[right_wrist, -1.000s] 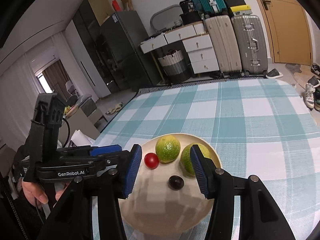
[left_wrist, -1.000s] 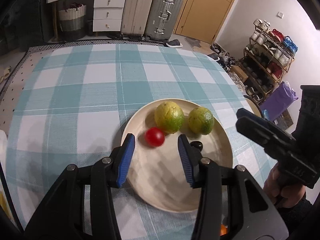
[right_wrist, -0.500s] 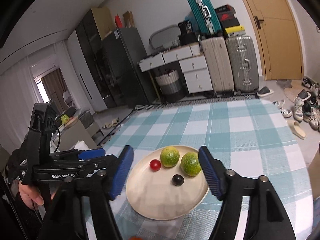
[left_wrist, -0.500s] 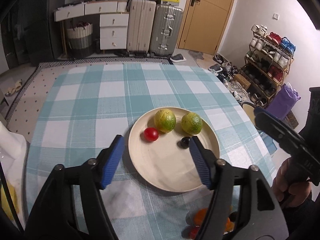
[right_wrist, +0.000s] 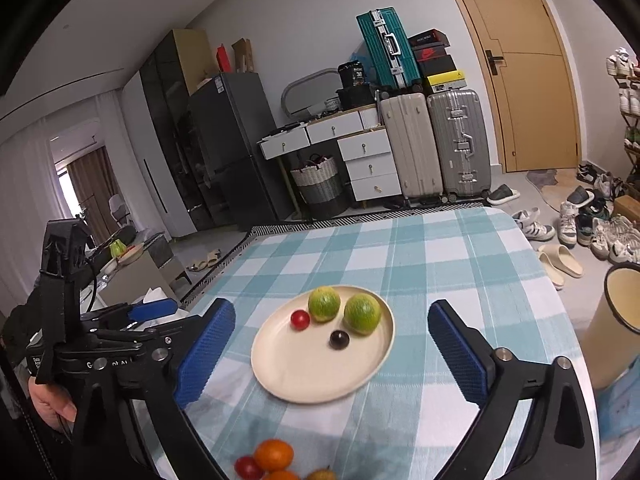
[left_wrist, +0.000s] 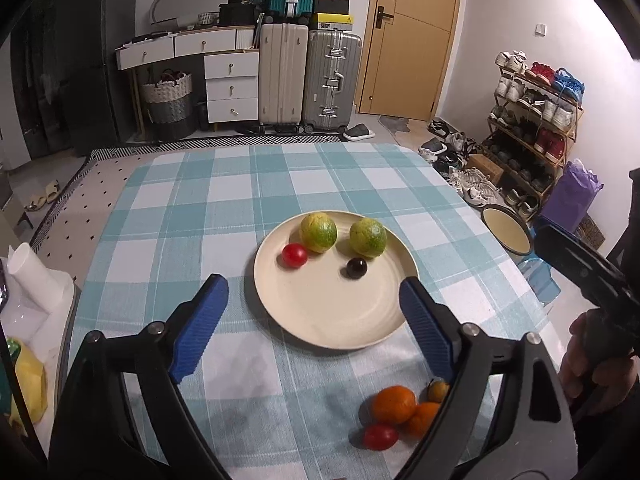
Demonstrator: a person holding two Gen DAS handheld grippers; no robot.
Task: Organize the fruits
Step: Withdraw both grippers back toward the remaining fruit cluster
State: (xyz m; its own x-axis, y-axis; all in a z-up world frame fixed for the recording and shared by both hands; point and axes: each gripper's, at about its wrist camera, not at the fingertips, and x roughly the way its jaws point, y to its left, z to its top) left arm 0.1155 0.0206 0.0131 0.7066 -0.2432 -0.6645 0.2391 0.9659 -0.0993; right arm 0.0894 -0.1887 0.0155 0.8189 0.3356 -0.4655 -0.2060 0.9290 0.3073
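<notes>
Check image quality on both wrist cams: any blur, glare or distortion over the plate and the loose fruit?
Left wrist: plate sharp, evenly lit, no glare; soft shadow beside the loose fruit; door and walls bow toward the dark fisheye corners. Right wrist: plate sharp; loose fruit cut by the bottom edge; bright window at left, no glare on the cloth.

Matt cream plate (left_wrist: 320, 320); woven checked tablecloth (left_wrist: 192, 208); glossy red tomato (left_wrist: 295, 255).
</notes>
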